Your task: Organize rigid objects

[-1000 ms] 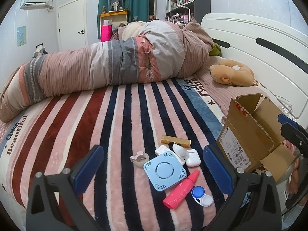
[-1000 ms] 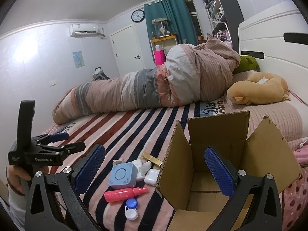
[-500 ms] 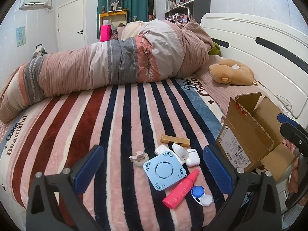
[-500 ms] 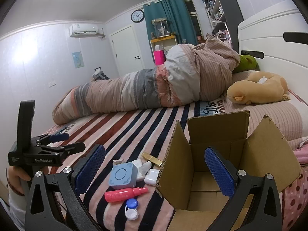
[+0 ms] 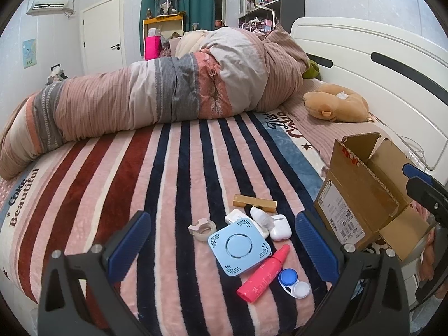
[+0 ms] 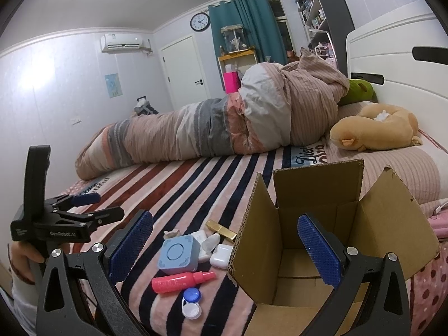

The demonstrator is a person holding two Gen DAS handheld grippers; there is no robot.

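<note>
We are just starting, and nothing looks packed yet. On the left, we are holding the left tongs [image 5: 222, 245] wide apart over the striped bed [image 5: 112, 173], with nothing between them. Just ahead of them a little pile of hard things is lying on the bed: a roll of tape [image 5: 202, 227], then a blue square box [image 5: 240, 245] leaning on a white charger [image 5: 233, 216], a small clear bottle [image 5: 261, 218], a white earbud case [image 5: 280, 227] and a gold bar [image 5: 254, 203] behind them. Nearer to us a pink bottle [image 5: 263, 273] and a blue and white lens case [image 5: 294, 282] are lying side by side. To the right of the pile, the cardboard box [image 6: 316, 224] is standing open on the bed, and the part of its floor we can see is bare. We are holding the right tongs [image 6: 225, 247] wide apart too, holding nothing, right in front of the box. We think every little thing is still waiting to go into the box, so almost all the work is left.
</note>
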